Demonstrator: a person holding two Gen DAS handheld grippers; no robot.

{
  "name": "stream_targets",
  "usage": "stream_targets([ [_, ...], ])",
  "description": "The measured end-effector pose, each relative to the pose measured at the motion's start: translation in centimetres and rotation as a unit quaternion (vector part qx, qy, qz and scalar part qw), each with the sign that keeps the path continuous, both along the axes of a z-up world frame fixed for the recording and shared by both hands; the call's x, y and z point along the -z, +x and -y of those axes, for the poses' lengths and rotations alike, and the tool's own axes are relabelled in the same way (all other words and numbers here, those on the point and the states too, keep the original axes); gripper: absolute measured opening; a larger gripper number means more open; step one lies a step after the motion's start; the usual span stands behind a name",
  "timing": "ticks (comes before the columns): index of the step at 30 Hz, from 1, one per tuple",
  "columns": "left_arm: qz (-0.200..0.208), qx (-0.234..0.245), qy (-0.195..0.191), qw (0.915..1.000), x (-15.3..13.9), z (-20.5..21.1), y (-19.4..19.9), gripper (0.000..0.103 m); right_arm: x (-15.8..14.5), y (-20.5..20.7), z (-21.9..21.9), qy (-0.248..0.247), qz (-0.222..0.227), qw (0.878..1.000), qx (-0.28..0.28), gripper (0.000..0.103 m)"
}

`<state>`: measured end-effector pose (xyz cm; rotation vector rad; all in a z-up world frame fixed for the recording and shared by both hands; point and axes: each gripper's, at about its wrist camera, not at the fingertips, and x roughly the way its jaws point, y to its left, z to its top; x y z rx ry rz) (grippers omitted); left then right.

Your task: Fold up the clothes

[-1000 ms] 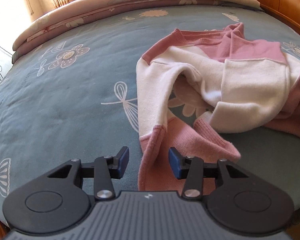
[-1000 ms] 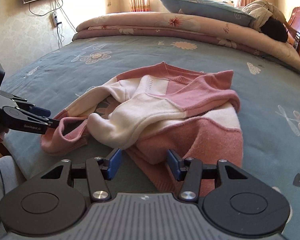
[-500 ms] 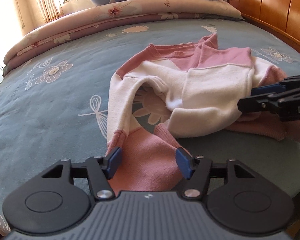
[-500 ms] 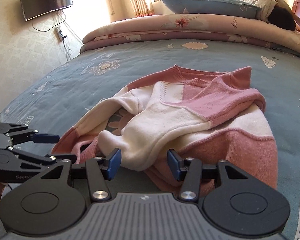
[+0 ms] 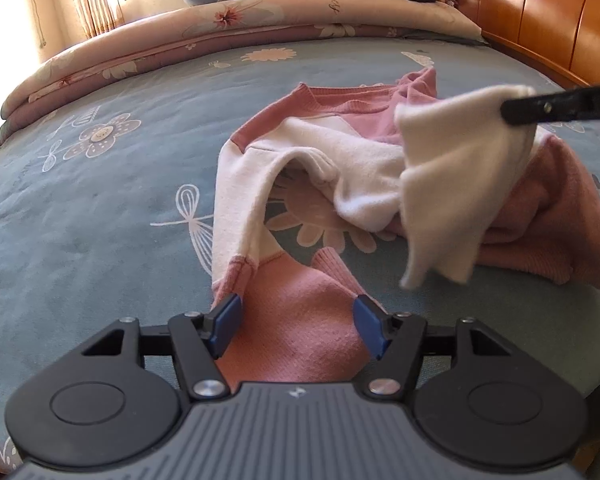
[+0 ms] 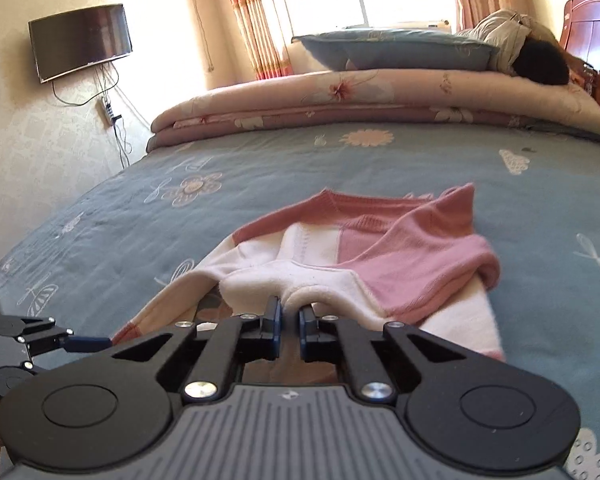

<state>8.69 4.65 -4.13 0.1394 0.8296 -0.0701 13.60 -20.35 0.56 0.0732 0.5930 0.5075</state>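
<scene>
Blue floral bedding (image 5: 100,216) is spread beneath a crumpled pink-and-white sweater (image 5: 364,168). Its pink sleeve end (image 5: 300,320) is straddled by the parted jaws of the left gripper (image 5: 296,326), the sleeve's length running away from them. A white fold (image 6: 296,284) is pinched and lifted by the clenched right gripper (image 6: 289,320).

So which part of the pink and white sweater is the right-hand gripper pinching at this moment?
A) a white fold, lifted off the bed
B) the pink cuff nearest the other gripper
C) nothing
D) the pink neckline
A: the right gripper is shut on a white fold of the sweater, raised above the bed.
</scene>
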Motion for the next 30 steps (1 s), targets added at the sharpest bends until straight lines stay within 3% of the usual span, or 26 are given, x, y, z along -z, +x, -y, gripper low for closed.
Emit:
stream_targets([
  [7,0.006,0.009,0.006,0.9999,-0.5,0.9,0.2,0.064,-3.5,2.1,7.2,-0.034,0.048,0.993,0.103,0.010],
  [13,0.007,0.017,0.008,0.9998,-0.7,1.8,0.5,0.065,-3.9,3.7,13.1,-0.109,0.069,0.971,0.201,0.010],
  [19,0.000,0.024,0.018,0.9996,-0.5,2.7,0.9,0.065,-2.1,5.4,19.1,-0.120,0.038,0.953,0.275,0.009],
  [25,-0.006,0.028,0.024,0.9993,-0.3,3.3,1.3,0.065,1.0,6.7,23.9,-0.094,-0.012,0.940,0.327,0.009],
  [30,-0.011,0.038,0.027,0.9988,-0.2,4.1,1.6,0.066,4.7,6.7,25.5,-0.075,-0.100,0.934,0.335,0.025],
])
